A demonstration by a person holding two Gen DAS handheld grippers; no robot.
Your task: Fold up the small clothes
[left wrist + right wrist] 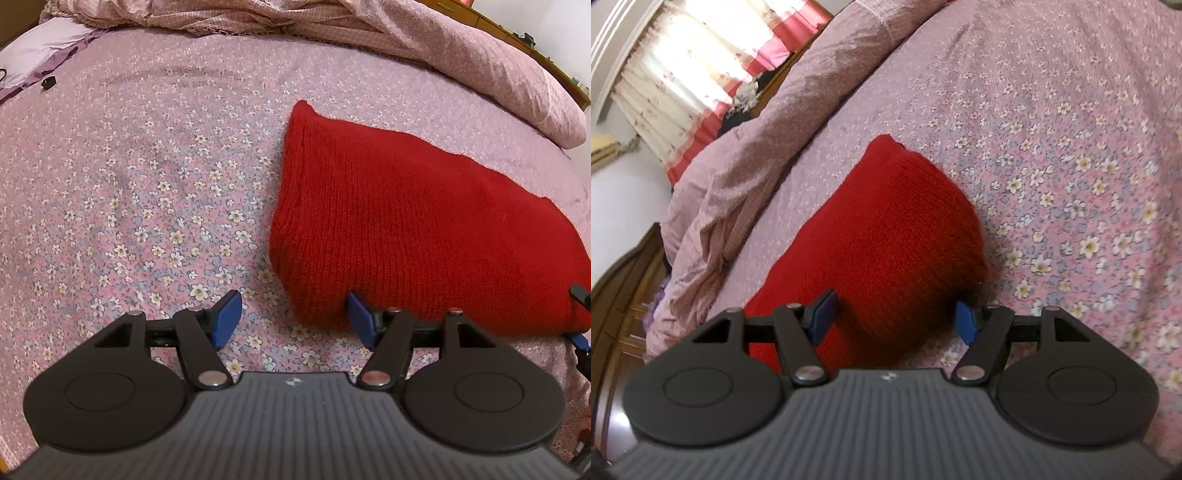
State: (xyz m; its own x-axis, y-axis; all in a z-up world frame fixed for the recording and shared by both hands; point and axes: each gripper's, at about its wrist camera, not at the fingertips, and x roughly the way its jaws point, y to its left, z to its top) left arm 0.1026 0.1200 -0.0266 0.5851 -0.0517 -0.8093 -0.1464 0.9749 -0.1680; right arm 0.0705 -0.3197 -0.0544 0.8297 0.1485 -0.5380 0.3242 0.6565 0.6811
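Observation:
A red knitted garment [406,229] lies folded in a thick wedge on the bed's pink floral sheet [147,206]. My left gripper [294,320] is open just above the sheet; the garment's near left corner reaches in beside the right blue pad [362,323], and nothing is pinched. In the right wrist view the same red garment [886,229] runs away from me. My right gripper [894,322] is open astride its near end. The left pad [822,319] hovers over the knit, and the right pad [964,326] stands just off its edge. Its fingertips [578,293] show at the garment's right corner.
A rumpled pink quilt [461,62] is heaped along the far side of the bed. A pale purple pillow [40,51] and a small black object [48,82] lie at the far left. A curtained window [683,74] and dark wooden furniture [624,314] flank the bed.

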